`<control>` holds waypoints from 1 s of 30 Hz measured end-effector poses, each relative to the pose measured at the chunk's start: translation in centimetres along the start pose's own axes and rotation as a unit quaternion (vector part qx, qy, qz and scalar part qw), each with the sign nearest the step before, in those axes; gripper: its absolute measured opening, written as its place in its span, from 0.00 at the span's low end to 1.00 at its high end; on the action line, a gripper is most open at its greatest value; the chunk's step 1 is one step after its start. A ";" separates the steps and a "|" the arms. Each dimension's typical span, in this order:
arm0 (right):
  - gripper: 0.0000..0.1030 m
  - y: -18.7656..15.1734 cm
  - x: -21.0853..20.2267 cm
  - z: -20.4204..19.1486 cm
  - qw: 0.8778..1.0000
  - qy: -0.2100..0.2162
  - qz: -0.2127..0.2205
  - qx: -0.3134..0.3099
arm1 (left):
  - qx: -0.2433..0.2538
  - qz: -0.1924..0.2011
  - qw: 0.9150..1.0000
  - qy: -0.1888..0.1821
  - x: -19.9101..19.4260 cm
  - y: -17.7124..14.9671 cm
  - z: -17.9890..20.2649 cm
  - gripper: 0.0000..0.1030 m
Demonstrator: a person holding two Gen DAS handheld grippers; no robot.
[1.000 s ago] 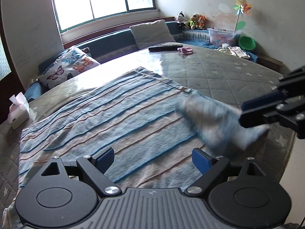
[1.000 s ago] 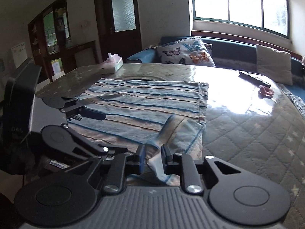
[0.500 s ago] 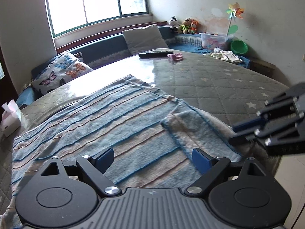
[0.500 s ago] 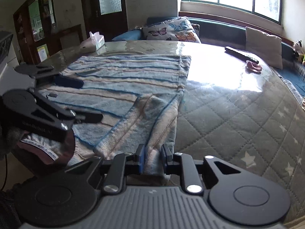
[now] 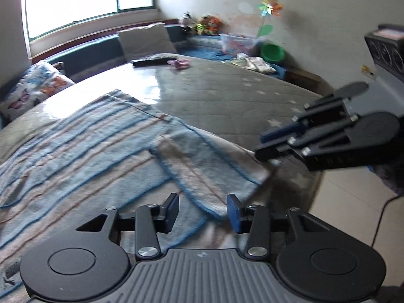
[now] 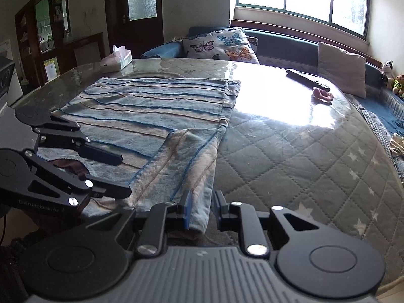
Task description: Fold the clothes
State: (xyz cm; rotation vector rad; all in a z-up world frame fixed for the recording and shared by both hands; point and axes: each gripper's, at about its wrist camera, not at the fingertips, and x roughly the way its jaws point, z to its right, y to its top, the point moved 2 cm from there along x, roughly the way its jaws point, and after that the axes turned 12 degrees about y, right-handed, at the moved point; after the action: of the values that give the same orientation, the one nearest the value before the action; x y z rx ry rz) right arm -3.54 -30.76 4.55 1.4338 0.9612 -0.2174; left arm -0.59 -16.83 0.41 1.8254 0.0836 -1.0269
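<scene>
- Cloth: one striped blue-and-tan garment [image 6: 156, 106] lies spread flat on the quilted round table [image 5: 227, 93]; its near-right corner is doubled back onto the cloth as a folded flap [image 5: 202, 166].
- Change vs. 1 s ago: flap was then lifted and blurred in mid-air; now it lies flat on the cloth, reaching the table's near edge.
- L gripper [image 5: 203, 210]: jaws closing, much narrower than 1 s ago when they stood wide. The flap's near edge lies between the pads; contact can't be confirmed.
- R gripper [image 6: 202, 208]: jaws narrow, same gap as before, w/ the flap's lower end between them. The left pad touches the cloth; a slim gap shows at the right pad, so a firm pinch can't be told.
- Both grippers sit near each other at the table's near edge, L to the left of R in the R wrist view.
- Counts: 2 grippers; 1 garment; 2 cushions, butterfly-print [image 6: 222, 45] and plain grey [image 6: 341, 68]; 1 remote control [image 6: 306, 79]; 1 small pink item [image 6: 322, 95]; 1 tissue box [image 6: 117, 60]; 1 green basin [image 5: 272, 51]; 1 pinwheel [image 5: 271, 6].
</scene>
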 end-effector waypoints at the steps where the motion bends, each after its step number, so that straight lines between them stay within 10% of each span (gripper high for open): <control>1: 0.18 -0.1 -0.2 0.0 1.000 -0.001 0.002 0.002 | 0.004 -0.004 1.000 -0.005 0.1 -0.1 0.3 0.34; 8: 0.18 -0.5 -0.8 0.3 1.000 -0.006 0.007 0.012 | -0.010 -0.012 1.000 -0.004 0.2 -0.1 0.3 0.06; 30: 0.17 1.1 1.9 -1.1 0.998 0.023 -0.011 -0.053 | -0.002 0.014 0.999 0.046 -1.0 1.0 -1.3 0.13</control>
State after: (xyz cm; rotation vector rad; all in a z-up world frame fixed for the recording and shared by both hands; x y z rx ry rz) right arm -2.07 -28.75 4.27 1.3369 1.0121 -0.1472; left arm 0.04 -15.96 2.04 1.8654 0.1152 -0.9218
